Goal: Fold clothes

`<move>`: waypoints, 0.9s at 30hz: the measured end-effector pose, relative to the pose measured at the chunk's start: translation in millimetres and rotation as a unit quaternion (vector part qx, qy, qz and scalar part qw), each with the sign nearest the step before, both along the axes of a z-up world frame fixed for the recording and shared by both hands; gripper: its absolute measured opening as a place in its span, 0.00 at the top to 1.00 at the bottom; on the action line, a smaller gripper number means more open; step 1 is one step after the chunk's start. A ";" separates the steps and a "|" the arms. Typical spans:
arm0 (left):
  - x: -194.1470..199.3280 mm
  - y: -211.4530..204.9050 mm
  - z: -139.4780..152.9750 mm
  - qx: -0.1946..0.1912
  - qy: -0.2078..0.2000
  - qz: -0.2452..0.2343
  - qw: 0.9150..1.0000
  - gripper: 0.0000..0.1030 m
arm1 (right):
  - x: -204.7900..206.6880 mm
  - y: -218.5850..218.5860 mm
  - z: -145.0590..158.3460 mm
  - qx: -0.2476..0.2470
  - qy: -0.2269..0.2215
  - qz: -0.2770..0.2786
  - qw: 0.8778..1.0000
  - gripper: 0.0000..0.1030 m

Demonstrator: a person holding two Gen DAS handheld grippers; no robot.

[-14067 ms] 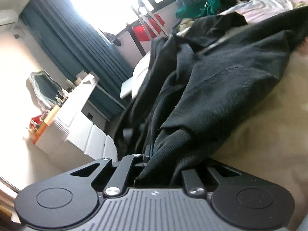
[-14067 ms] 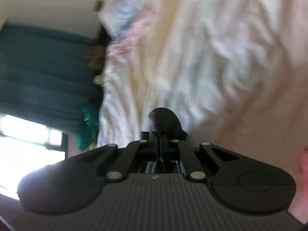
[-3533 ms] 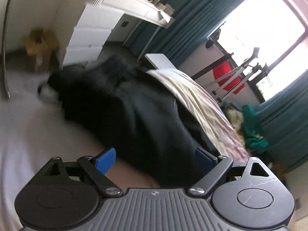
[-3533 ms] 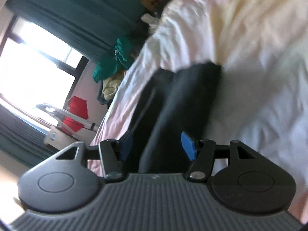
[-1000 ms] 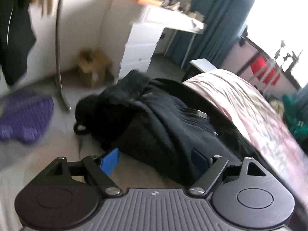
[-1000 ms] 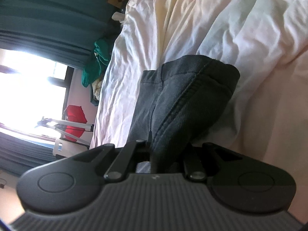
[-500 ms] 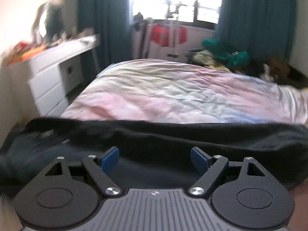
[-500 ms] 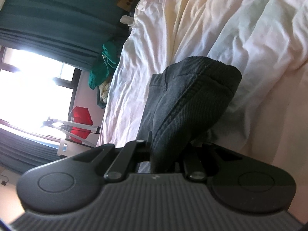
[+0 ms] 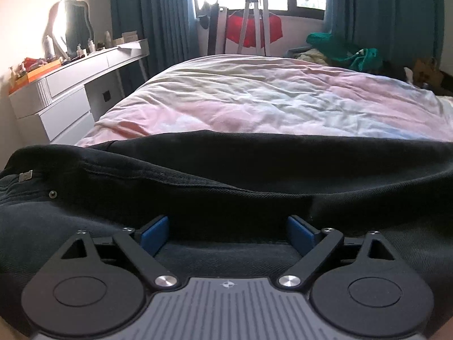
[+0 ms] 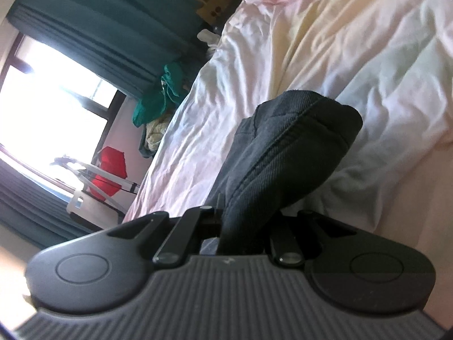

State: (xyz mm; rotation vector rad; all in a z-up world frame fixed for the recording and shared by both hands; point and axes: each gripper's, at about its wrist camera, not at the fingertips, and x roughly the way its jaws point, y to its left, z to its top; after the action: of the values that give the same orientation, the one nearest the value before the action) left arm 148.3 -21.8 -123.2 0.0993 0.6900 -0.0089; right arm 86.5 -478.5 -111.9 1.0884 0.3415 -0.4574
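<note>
Black trousers (image 9: 226, 175) sprawl across bed (image 9: 254, 104) edge. Right claw (image 10: 243, 226) pinches thick bunched end; left claw (image 9: 226, 235) spreading wider, fabric between pads, ungripped. Looks heavy, limp twill; grip stitched seam or waistband.

Right gripper (image 10: 243, 223) is clamped tight on a bunched fold of the dark trousers (image 10: 286, 153), and the thick seamed end sticks up past the jaws, lifted over the bed (image 10: 368, 65). The sheet's pale, pinkish and pretty wrinkled. Off the bed's far edge there's a heap of green clothes (image 10: 158, 96), teal curtains (image 10: 113, 28), a bright window (image 10: 48, 104) and something red (image 10: 109, 170) on a rack.
</note>
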 end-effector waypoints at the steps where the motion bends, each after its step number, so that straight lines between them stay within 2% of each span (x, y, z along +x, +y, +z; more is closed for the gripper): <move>1: -2.3 0.3 2.0 -0.001 0.000 -0.001 1.000 0.11 | 0.8 1.6 2.2 -0.009 0.003 0.001 1.000 0.90; 4: -6.8 1.0 7.7 -0.001 0.003 -0.002 1.000 0.11 | 3.4 6.8 9.5 -0.040 0.012 0.006 0.999 0.90; 8: -7.2 1.6 10.3 -0.002 0.005 -0.003 1.000 0.11 | 8.3 23.0 27.0 -0.105 0.018 0.018 0.994 0.90; 11: -6.0 2.3 11.9 -0.005 0.009 -0.003 1.000 0.11 | 11.2 44.7 50.0 -0.179 0.017 0.029 0.983 0.90; 13: -4.9 3.4 13.6 -0.008 0.012 -0.004 1.000 0.11 | 15.4 66.5 67.8 -0.251 0.014 0.042 0.967 0.90; 17: -4.8 12.0 22.9 -0.035 0.021 -0.010 0.999 0.11 | 26.5 133.5 95.2 -0.411 0.009 0.075 0.909 0.90; 20: -10.1 27.3 40.5 -0.074 0.016 -0.005 0.997 0.11 | 36.7 197.7 108.0 -0.518 -0.004 0.115 0.848 0.90; 22: -17.9 44.5 56.3 -0.118 0.001 0.009 0.993 0.12 | 39.5 245.5 106.2 -0.571 -0.022 0.159 0.805 0.90; 24: -30.6 72.2 75.4 -0.191 -0.025 0.026 0.981 0.12 | 40.3 295.6 99.2 -0.616 -0.040 0.207 0.759 0.90; 25: -38.2 87.9 83.7 -0.229 -0.042 0.032 0.972 0.11 | 38.8 320.9 89.3 -0.632 -0.045 0.236 0.736 0.90; 27: -49.4 113.2 92.6 -0.271 -0.068 0.046 0.959 0.09 | 34.8 363.0 64.8 -0.655 -0.046 0.295 0.694 0.90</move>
State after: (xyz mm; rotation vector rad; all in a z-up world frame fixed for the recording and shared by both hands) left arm 98.9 91.4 -30.6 -0.4570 0.5340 -0.1008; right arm 121.2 -115.5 -47.1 -0.4395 0.1688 0.0211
